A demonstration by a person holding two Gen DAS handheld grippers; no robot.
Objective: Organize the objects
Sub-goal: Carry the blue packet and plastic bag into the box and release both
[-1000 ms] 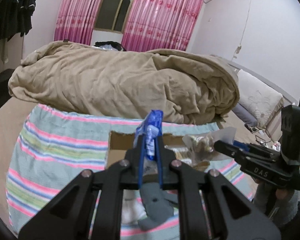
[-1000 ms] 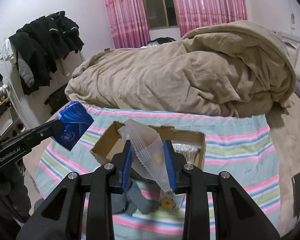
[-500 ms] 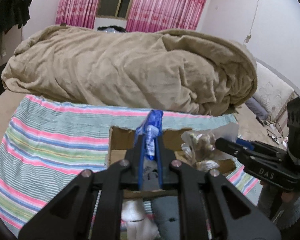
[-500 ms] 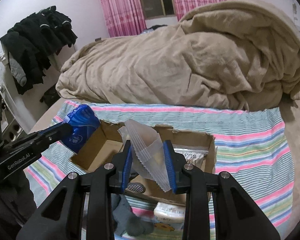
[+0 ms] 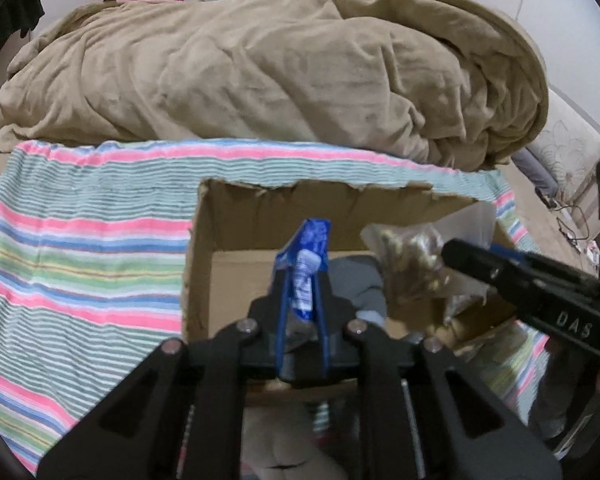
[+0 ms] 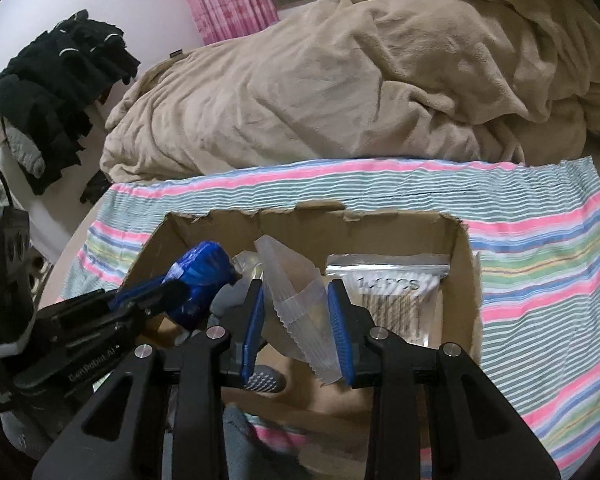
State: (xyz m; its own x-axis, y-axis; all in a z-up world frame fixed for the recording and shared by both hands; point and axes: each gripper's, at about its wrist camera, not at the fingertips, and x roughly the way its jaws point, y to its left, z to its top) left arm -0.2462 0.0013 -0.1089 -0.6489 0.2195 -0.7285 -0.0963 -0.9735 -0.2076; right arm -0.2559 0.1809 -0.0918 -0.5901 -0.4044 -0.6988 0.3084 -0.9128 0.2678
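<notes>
Left gripper (image 5: 303, 292): it was clamped on a blue packet (image 5: 306, 268), held upright over the open cardboard box (image 5: 236, 220).
Right gripper (image 6: 296, 312): it was closed on a clear plastic bag (image 6: 300, 308) with a serrated edge, also over the box.
Box contents: a zip bag (image 6: 388, 284) lay flat at the right side; a grey sock (image 5: 360, 284) sat near the middle.
Setting: the box stood on a striped cloth (image 5: 80, 248) in front of a tan blanket (image 5: 260, 72).
Step in hand: judged as dropping both items into the box.
Doing it well: each item was best lowered below the torn rim before release, the packet to the bare left floor, the bag clear of the packet.
Risk: the two grippers were close and could knock together.
</notes>
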